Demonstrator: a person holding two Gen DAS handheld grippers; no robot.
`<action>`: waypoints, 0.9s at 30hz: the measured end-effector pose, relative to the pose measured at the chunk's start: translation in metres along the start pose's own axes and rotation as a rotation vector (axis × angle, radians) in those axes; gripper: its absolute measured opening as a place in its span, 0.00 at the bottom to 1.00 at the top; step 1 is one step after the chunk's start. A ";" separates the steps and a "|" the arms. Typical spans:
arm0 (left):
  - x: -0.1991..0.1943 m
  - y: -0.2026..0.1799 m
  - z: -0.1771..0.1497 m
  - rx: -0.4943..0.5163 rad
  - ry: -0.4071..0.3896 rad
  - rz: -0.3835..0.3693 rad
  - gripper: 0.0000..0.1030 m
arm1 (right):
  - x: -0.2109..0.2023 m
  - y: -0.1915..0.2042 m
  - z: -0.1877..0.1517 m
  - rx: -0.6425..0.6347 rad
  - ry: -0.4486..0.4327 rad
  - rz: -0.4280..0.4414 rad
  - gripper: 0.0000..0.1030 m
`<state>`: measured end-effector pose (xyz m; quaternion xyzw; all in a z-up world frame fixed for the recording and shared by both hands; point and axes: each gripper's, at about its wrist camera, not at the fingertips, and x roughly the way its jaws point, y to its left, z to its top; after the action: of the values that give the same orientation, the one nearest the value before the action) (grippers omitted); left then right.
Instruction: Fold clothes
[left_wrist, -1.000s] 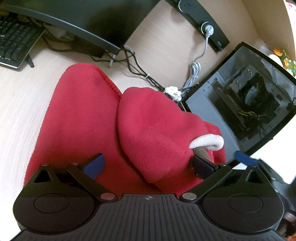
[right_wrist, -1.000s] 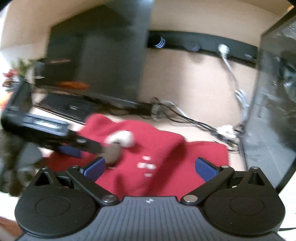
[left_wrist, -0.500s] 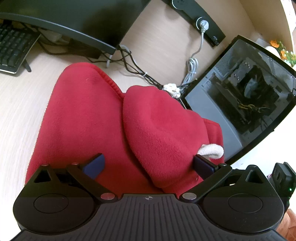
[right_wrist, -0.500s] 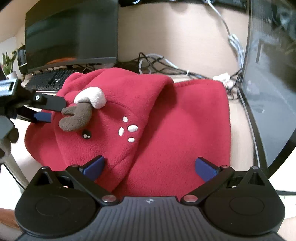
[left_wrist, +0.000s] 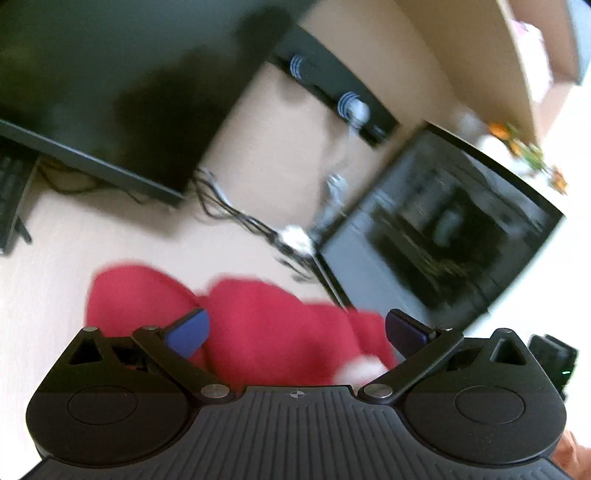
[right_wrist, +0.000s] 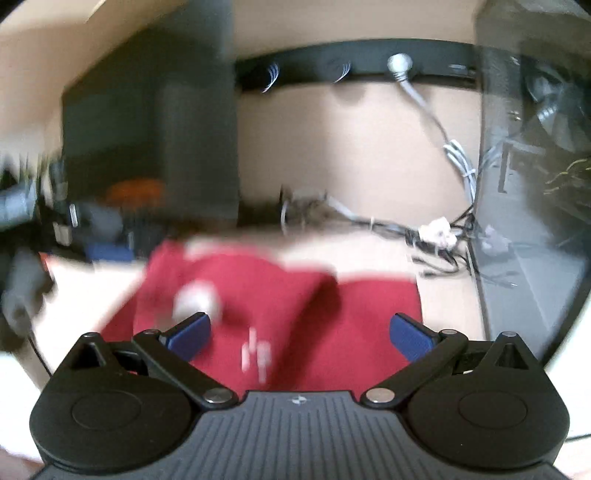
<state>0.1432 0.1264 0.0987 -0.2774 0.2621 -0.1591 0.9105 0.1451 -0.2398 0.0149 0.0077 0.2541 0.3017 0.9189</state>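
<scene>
A red fleece garment (left_wrist: 258, 332) lies folded on the pale wooden desk, its hood with a cream ear (right_wrist: 195, 299) on top. In the left wrist view my left gripper (left_wrist: 293, 328) is open above the garment's near edge, nothing between its blue pads. In the right wrist view my right gripper (right_wrist: 300, 332) is open too, hovering over the red fleece garment (right_wrist: 351, 325) with its white paw marks. Both views are blurred by motion. The left gripper (right_wrist: 85, 243) shows as a dark blur at the left of the right wrist view.
A black monitor (left_wrist: 110, 92) stands at the back with a keyboard (left_wrist: 11, 199) at far left. A glass-sided computer case (left_wrist: 443, 229) stands right of the garment. Tangled cables (right_wrist: 424, 236) and a black wall power strip (right_wrist: 351, 70) lie behind it.
Both grippers have pulled back and up from the garment, which now sits lower and smaller in each view. The left gripper has let go of the hood's ear it held a second ago.
</scene>
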 end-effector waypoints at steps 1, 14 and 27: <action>0.011 0.009 0.003 -0.030 0.006 0.044 1.00 | 0.012 -0.007 0.006 0.050 -0.013 0.001 1.00; 0.040 0.049 -0.006 -0.126 0.091 0.182 1.00 | 0.086 -0.049 -0.018 0.255 0.185 -0.090 1.00; 0.021 -0.006 -0.088 -0.259 0.283 -0.049 1.00 | 0.099 -0.051 0.003 0.132 0.145 -0.113 1.00</action>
<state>0.1098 0.0753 0.0313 -0.3734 0.3990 -0.1835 0.8171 0.2428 -0.2255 -0.0374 0.0319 0.3391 0.2321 0.9111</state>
